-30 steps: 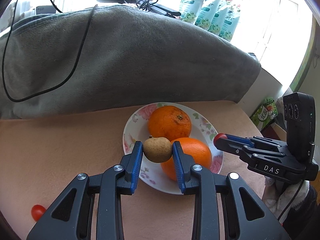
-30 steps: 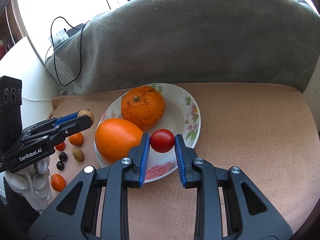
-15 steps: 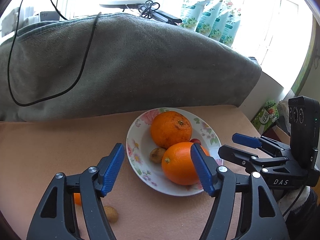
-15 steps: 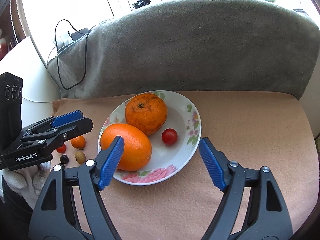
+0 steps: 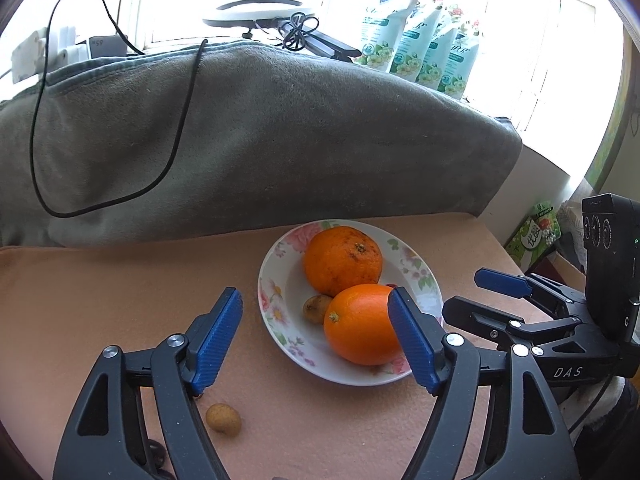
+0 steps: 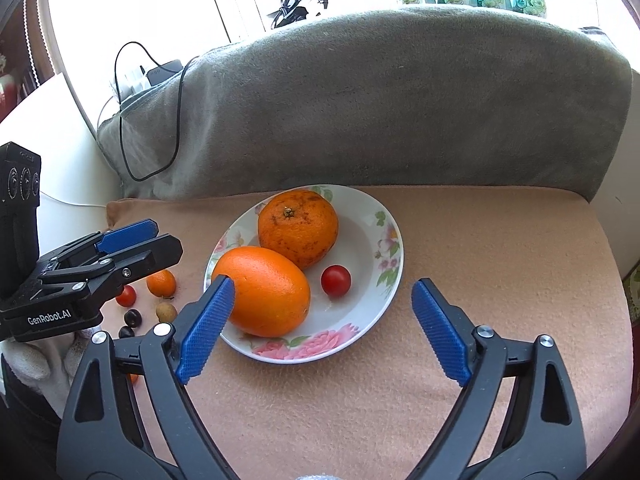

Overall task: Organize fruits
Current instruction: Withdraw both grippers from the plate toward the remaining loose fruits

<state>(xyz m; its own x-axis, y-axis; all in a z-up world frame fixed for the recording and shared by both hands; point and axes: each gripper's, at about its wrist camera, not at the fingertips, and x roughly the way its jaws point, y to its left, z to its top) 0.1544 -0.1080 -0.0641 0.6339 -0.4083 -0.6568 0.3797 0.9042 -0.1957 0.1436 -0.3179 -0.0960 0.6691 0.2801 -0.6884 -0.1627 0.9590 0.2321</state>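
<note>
A thick grey blanket (image 6: 400,100) lay heaped behind the surface, which was covered with a peach-coloured fleece cloth (image 6: 500,280). On this cloth stood a white porcelain plate with pink flower print (image 6: 386,248). The plate held a speckled round orange (image 6: 298,226), a smooth oval orange (image 6: 266,290) touching it, a small red cherry tomato (image 6: 336,280) and a small brown longan (image 5: 316,309).

The left hand-held gripper (image 5: 314,340) and the right hand-held gripper (image 6: 320,328) had just been opening; both stood spread near the plate, with nothing pinched between the blue pads.

More small fruits (image 6: 160,284) lay on the cloth left of the plate, and one brown longan (image 5: 223,419) lay beside the left gripper.
</note>
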